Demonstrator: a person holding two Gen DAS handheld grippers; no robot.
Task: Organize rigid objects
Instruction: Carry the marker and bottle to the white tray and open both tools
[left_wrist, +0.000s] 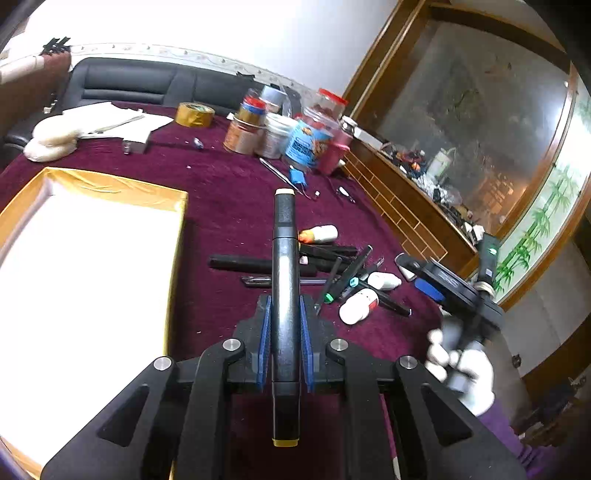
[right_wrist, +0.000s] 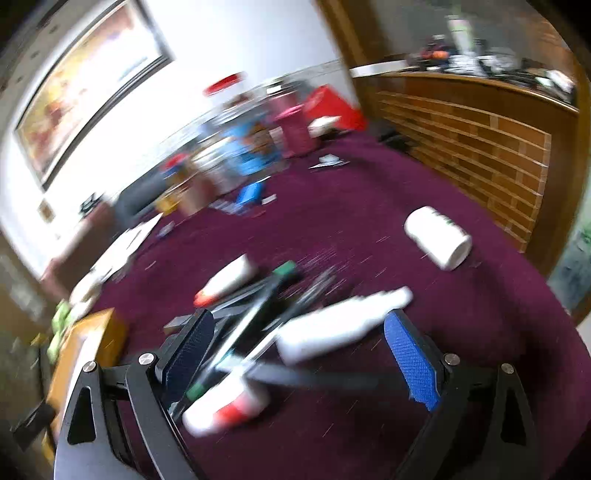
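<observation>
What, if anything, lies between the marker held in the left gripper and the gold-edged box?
Nothing visible. The left gripper is shut on the black marker, and only bare maroon cloth separates it from the open gold-edged box. The pile of pens lies on the other side.

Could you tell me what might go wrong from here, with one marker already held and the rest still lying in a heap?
1. The left tool grips the black marker lengthwise, most of it jutting forward; it could pivot or slip, or its tip could catch the gold box rim.
2. The right tool is open over crossed pens and small white bottles; closing there may catch several or roll them away.
3. The white jar lies on its side and could roll.
</observation>
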